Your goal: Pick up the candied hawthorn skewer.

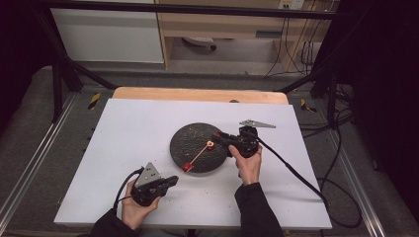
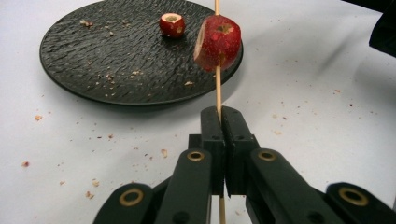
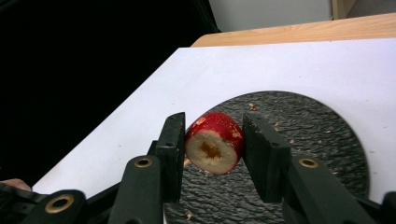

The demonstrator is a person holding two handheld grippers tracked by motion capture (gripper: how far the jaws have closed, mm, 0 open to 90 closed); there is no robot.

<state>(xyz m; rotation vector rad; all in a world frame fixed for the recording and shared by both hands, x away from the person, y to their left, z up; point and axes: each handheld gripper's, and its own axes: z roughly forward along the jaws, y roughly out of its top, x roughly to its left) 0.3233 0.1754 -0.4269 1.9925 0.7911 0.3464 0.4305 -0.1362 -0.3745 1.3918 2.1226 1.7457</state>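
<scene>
Item: fruit skewer, being loaded.

Left gripper (image 2: 219,122): fingers pressed together on a thin wooden skewer (image 2: 217,88) bearing one red fruit piece (image 2: 217,43), held just off the near edge of the black plate (image 2: 93,60).

Right gripper (image 3: 212,140): fingers pinching a second red fruit piece (image 3: 214,142), cut face toward the camera, lifted above the plate.

A fruit piece (image 2: 172,24) shows over the plate in the left gripper view.

White surface (image 1: 138,128): crumb-strewn.

Step judged: carrying the piece to the skewer tip. Next move calls for lining its core with the point, then pushing it on.
</scene>
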